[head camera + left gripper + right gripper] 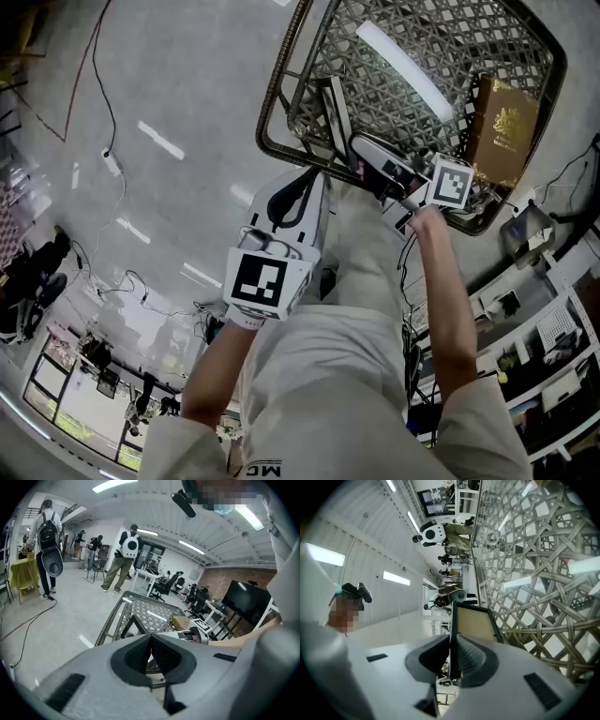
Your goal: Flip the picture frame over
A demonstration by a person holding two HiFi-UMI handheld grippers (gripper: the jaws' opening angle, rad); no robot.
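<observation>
Grip check: right tongs (pixel 452 641) are clamped on the thin black edge of the picture frame (pixel 474 620). The frame stands up on edge over the woven-wire table (pixel 278 84), pale face to one side of the jaws; whether its far edge touches the glass, cannot tell. Left tongs (pixel 151 638) are pressed together on nothing, held at the table's near rim, short of the frame. A brown book (pixel 502 117) lies beyond the right tongs, well apart from the frame. Risk, by my judgement: the hold is a narrow pinch at one edge, so turning the frame could let it pivot or slip between the pads and slap onto the glass. The left tongs are not placed to catch it.
</observation>
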